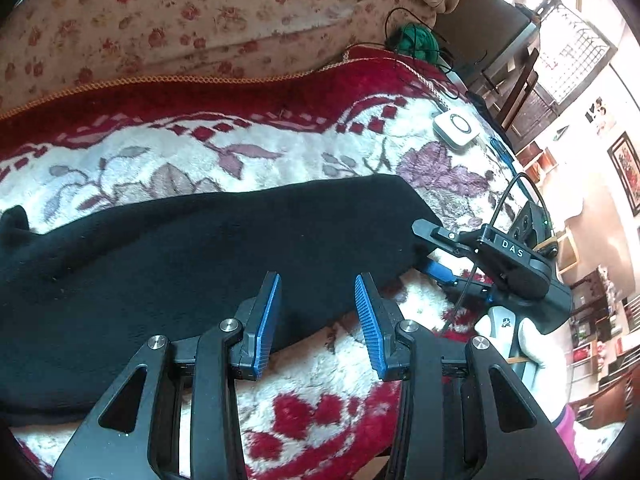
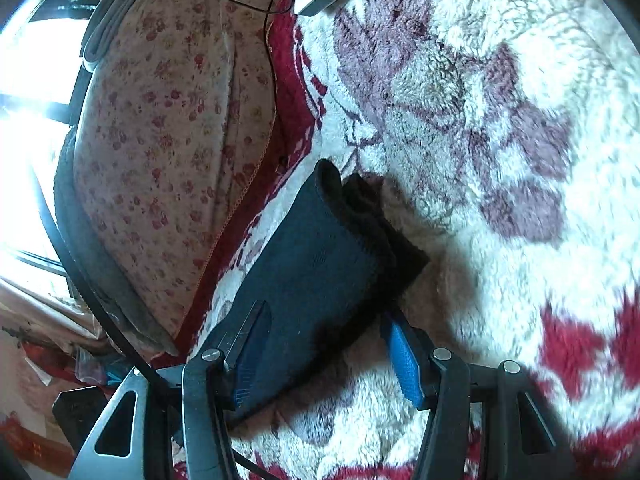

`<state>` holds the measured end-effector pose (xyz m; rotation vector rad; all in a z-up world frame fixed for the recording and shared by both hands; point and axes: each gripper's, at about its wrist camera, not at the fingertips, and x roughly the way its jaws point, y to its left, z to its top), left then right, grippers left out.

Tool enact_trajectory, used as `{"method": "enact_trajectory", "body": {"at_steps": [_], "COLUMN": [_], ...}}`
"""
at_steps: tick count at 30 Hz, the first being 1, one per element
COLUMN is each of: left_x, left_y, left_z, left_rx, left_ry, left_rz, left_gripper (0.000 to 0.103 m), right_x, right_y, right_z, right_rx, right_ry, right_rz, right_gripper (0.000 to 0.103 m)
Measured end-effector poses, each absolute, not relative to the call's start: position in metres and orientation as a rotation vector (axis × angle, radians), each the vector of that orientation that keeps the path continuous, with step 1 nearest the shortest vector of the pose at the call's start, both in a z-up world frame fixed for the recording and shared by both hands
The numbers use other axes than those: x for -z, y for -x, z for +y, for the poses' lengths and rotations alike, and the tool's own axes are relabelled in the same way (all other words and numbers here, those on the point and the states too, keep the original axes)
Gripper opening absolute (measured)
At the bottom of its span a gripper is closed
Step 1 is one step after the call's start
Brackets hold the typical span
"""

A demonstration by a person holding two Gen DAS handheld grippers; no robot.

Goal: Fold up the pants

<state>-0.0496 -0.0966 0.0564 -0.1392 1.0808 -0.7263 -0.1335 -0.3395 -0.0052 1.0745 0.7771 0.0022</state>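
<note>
pants (image 1: 192, 264): black, lying stretched out in a long band across the blanket (image 1: 280, 148); in the left view they are running from the left edge to a squared end near the right hand-held gripper. in the right view a dark end of them (image 2: 320, 264) is lying between that gripper's fingers, with a small fold of cloth standing up at its far tip.

left hand-held gripper (image 1: 318, 320): hovering over the near edge of the pants, its blue-padded fingers (image 1: 266, 320) standing spread apart with nothing between them; whether the tips are touching the cloth i cannot tell.

right hand-held gripper (image 2: 324, 360): its fingers are standing apart on either side of the pants' end (the left pad is lying against or under the cloth, the right blue pad (image 2: 406, 364) is sitting clear of it), so it is not pinching. in the left view it is showing side-on at the pants' right end, carried by a white-gloved hand (image 1: 516, 336).

blanket: fluffy, white with red and mauve flowers and a red border, covering the bed under everything.

sheet (image 1: 160, 20): pale with small red roses, lying beyond the blanket's border.

white device (image 1: 456, 128): small, rounded square, resting on the blanket well apart from the pants, with a cable leading off it.

green bundle (image 1: 418, 40): sitting past the blanket's edge, with thin black wire looping around it.
</note>
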Motion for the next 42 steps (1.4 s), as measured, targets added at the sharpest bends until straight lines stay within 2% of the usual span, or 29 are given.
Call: {"method": "enact_trajectory", "body": {"at_steps": [7, 14, 20, 28, 30, 32, 35, 38, 42], "left_x": [-0.065, -0.064, -0.042, -0.021, -0.018, -0.015, -0.011, -0.009, -0.008], "left_y": [0.039, -0.007, -0.053, -0.069, -0.067, -0.063, -0.062, -0.058, -0.054], "left_z": [-0.11, -0.146, -0.176, -0.186, -0.191, -0.197, -0.21, -0.221, -0.232], "left_rx": [0.76, 0.839, 1.032, 1.14, 1.194, 1.222, 1.251, 1.282, 1.301], "left_ry": [0.083, -0.07, -0.154, -0.282, -0.305, -0.329, -0.363, -0.397, -0.447], "left_rz": [1.063, 1.04, 1.159, 1.214, 1.234, 1.233, 1.252, 1.245, 1.222], "left_gripper": [0.038, 0.038, 0.038, 0.038, 0.042, 0.052, 0.054, 0.062, 0.063], "right_x": [0.009, 0.009, 0.011, 0.013, 0.014, 0.014, 0.015, 0.017, 0.019], "right_y": [0.131, 0.127, 0.129, 0.125, 0.124, 0.123, 0.122, 0.122, 0.124], "right_z": [-0.344, -0.345, -0.341, -0.339, -0.34, -0.34, -0.34, -0.341, -0.345], "right_rx": [-0.019, -0.031, -0.055, -0.085, -0.091, -0.095, -0.103, -0.116, -0.14], "right_ry": [-1.082, -1.083, -1.067, -1.056, -1.062, -1.066, -1.066, -1.075, -1.095], "right_rz": [0.766, 0.755, 0.731, 0.717, 0.714, 0.709, 0.702, 0.692, 0.664], "right_gripper": [0.055, 0.055, 0.055, 0.055, 0.055, 0.055, 0.055, 0.055, 0.055]}}
